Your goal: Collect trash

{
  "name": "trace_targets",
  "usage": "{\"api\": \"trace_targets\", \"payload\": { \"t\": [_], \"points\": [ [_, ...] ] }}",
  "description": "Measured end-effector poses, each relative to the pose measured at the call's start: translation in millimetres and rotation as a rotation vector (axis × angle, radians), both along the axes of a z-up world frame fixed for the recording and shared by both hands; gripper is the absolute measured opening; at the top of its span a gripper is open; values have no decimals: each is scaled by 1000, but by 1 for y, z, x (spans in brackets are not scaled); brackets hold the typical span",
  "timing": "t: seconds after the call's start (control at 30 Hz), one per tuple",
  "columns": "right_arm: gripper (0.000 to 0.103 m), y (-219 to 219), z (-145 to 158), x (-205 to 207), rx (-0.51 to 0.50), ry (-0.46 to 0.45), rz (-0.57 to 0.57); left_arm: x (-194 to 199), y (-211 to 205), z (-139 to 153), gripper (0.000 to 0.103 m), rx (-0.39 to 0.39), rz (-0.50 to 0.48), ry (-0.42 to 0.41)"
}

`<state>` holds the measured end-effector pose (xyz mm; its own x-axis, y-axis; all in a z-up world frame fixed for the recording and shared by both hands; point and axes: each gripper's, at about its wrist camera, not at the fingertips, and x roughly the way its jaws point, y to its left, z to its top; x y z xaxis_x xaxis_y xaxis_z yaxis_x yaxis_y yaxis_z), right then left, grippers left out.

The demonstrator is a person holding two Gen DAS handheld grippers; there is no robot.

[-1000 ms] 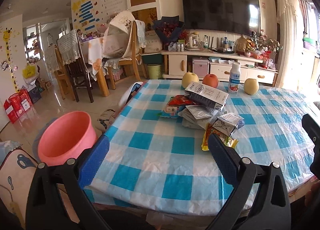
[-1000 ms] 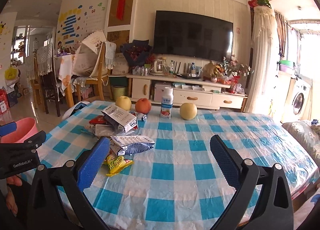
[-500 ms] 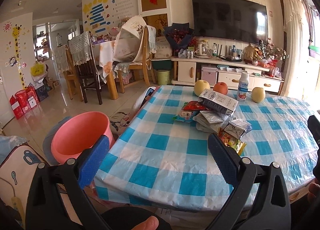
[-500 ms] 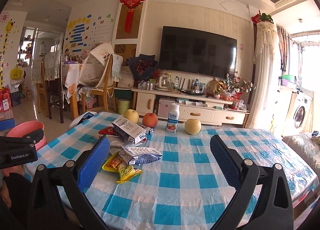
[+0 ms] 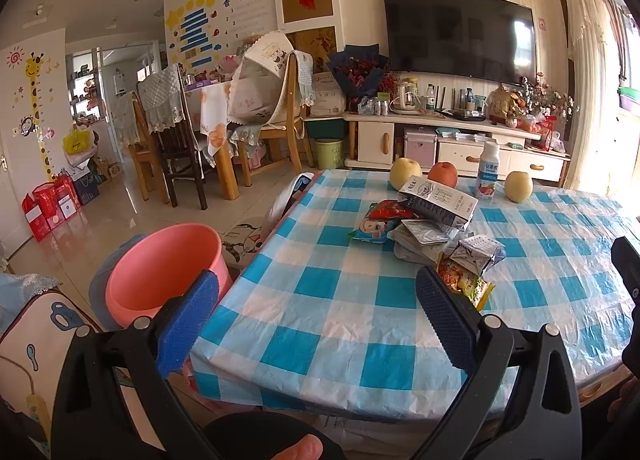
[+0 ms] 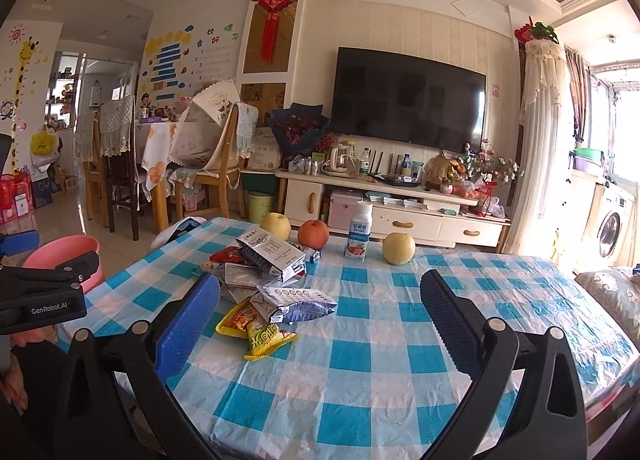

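A pile of trash [image 5: 424,228] lies on the blue-checked table [image 5: 340,324]: a grey carton [image 5: 438,200], a red snack bag [image 5: 380,218], silver wrappers [image 5: 476,252] and a yellow packet [image 5: 464,284]. The pile also shows in the right wrist view [image 6: 268,280], with the yellow packet [image 6: 260,328] nearest. A pink bucket [image 5: 160,272] stands on the floor left of the table. My left gripper [image 5: 316,308] is open and empty above the table's near edge. My right gripper [image 6: 320,316] is open and empty, short of the pile.
Two pears [image 6: 276,225], an apple [image 6: 313,234] and a milk bottle [image 6: 358,236] stand at the table's far side. Behind are a TV cabinet [image 6: 400,216], dining chairs [image 5: 176,148] and a green bin [image 5: 330,152]. A cushion [image 6: 612,292] lies right of the table.
Both grippers have pulled back and risen from the table, so more of the room shows. The trash has not moved. Both stay open.
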<state>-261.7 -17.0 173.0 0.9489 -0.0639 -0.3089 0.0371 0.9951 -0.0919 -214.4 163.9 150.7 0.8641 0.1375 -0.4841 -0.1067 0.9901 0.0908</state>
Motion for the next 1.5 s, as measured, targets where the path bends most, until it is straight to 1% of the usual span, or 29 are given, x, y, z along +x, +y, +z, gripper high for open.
{"api": "trace_targets", "payload": {
  "t": [0.17,0.37,0.53,0.63,0.77,0.83,0.9,0.97,1.03,1.07,1.1,1.2,1.3,1.4,1.5],
  "points": [
    [99,3,-4,4,-13,30,-2,0,-1,-1,99,3,1,2],
    [99,-3,-7,12,16,89,-9,4,-5,-9,99,8,3,26],
    [99,-3,-12,19,6,144,-17,11,-10,-17,99,9,0,45],
    [99,-5,-14,23,26,174,1,15,-12,-22,99,3,-7,57],
    [99,-4,-15,27,9,180,9,22,-14,-31,99,-5,-30,70],
    [99,-6,-16,29,23,185,29,25,-15,-34,99,-3,-38,69],
    [99,-10,-16,33,53,205,46,30,-14,-36,99,-24,-57,68],
    [99,-17,-16,37,94,222,51,36,-10,-38,99,-82,-112,60],
    [99,-24,-14,42,131,232,49,42,-5,-40,99,-157,-158,42],
    [99,-28,-13,44,146,235,44,46,-3,-41,99,-180,-170,41],
    [99,-32,-12,46,159,239,39,52,-3,-42,99,-187,-174,46],
    [99,-39,-11,57,193,267,47,71,-7,-43,99,-173,-195,62],
    [99,-44,-10,69,246,309,70,91,-10,-42,99,-196,-234,70],
    [99,-46,-8,84,264,340,78,113,-16,-41,99,-197,-255,63],
    [99,-49,-7,103,275,370,92,135,-18,-46,99,-233,-271,97]
  ]
}}
